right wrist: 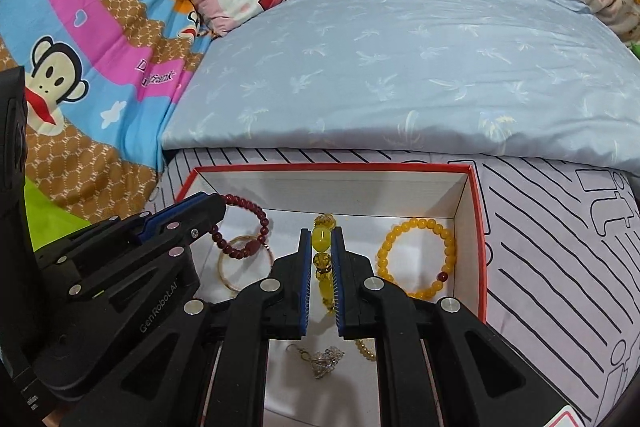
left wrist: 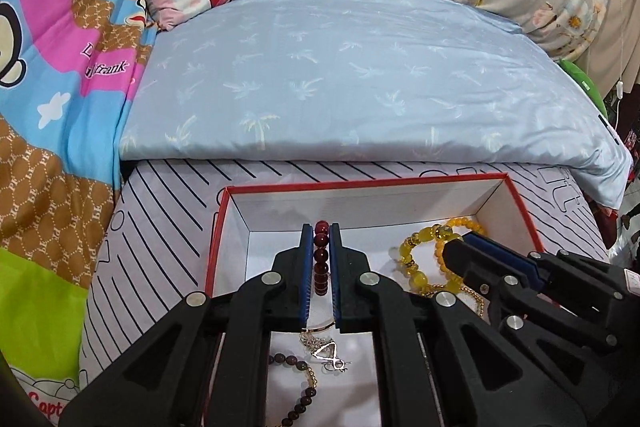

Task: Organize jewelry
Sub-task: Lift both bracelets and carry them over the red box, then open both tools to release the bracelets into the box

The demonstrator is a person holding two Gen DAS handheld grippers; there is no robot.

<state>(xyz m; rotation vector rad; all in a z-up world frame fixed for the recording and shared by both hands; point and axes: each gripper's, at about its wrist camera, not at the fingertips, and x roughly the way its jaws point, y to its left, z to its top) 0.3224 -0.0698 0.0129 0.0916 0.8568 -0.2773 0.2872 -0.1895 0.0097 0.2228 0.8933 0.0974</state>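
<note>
Over the red-rimmed box (right wrist: 478, 227), the left gripper (left wrist: 320, 259) is pinching the dark red bead bracelet (left wrist: 321, 259) lengthwise between nearly closed jaws while the right gripper (right wrist: 322, 267) is likewise clamping the chunky yellow bracelet (right wrist: 322, 247), apparently lifted, with both strands running straight ahead.

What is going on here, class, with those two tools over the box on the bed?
A person is sorting jewelry in a red-rimmed white cardboard box with handheld tongs. The left tongs are shut on a dark red round-bead bracelet; the right tongs are shut on a chunky translucent yellow bead bracelet. Both are over the box. A small-bead yellow bracelet, a thin gold bangle and a silver pendant lie inside.
</note>
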